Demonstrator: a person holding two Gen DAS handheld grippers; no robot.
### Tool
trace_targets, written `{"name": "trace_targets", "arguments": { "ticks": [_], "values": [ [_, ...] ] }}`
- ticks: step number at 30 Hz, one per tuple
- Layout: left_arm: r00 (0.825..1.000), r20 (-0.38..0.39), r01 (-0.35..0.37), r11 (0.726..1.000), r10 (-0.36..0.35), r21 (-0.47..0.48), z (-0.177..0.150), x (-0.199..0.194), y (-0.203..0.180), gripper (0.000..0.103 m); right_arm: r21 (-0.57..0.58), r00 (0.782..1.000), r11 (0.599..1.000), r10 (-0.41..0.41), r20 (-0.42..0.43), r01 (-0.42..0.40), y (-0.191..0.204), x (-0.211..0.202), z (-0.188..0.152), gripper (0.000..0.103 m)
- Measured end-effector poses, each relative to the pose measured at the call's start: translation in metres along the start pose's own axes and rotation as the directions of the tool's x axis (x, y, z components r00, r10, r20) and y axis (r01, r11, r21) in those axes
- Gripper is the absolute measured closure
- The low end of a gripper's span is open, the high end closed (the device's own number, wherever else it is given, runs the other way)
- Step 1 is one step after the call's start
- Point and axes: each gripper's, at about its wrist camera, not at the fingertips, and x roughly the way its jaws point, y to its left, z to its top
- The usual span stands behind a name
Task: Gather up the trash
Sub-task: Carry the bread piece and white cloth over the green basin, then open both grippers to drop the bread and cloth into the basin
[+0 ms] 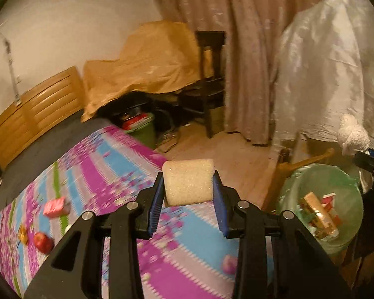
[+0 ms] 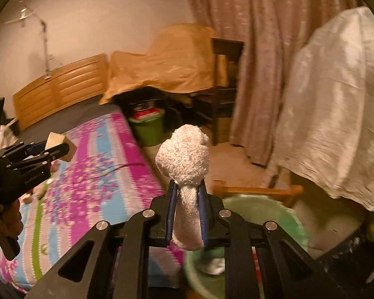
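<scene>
1. Two items are in hand. The left gripper [image 1: 189, 194] is clamped on a sponge [image 1: 188, 183]; the right gripper [image 2: 187, 214] is clamped on a rolled white cloth [image 2: 184, 159].
2. The bin [image 1: 321, 206] stands on the floor, right of the bed [image 1: 127, 164]. It already holds several wrappers.
3. Remaining on the bed, far left: a pink packet [image 1: 55, 206], an apple [image 1: 43, 242] and a small gold wrapper [image 1: 23, 234].
4. Judgement: collection is partly done; both held items still need dropping into the bin.

Porous foam sponge [image 1: 188, 182], nubby terry cloth [image 2: 184, 159], glossy wooden headboard [image 1: 35, 114]
</scene>
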Motion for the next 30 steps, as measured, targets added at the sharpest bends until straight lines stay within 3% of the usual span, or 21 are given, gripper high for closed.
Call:
{"name": "trace_targets", "arguments": {
  "ticks": [10, 17, 23, 26, 30],
  "values": [
    [0.989, -0.011, 0.147, 0.971, -0.148, 0.190, 0.022, 0.024, -0.111, 0.068, 0.141, 0.986, 0.976, -0.165, -0.029, 0.167, -0.091, -0.025, -0.023, 0.085],
    [0.961, -0.078, 0.277, 0.929, -0.266, 0.244, 0.028, 0.040, -0.170, 0.068, 0.196, 0.968, 0.948, -0.240, -0.079, 0.251, -0.141, -0.038, -0.048, 0.085],
    [0.938, -0.132, 0.344, 0.900, -0.319, 0.269, 0.022, 0.049, -0.203, 0.068, 0.231, 0.959, 0.932, -0.258, -0.114, 0.279, -0.163, -0.040, -0.064, 0.085],
    [0.914, -0.175, 0.402, 0.875, -0.366, 0.271, 0.019, 0.053, -0.214, 0.068, 0.251, 0.961, 0.929, -0.246, -0.130, 0.271, -0.167, -0.036, -0.068, 0.085],
    [0.905, -0.197, 0.422, 0.852, -0.377, 0.309, 0.010, 0.054, -0.224, 0.068, 0.258, 0.964, 0.934, -0.213, -0.158, 0.248, -0.164, -0.027, -0.073, 0.085]
  ]
}}
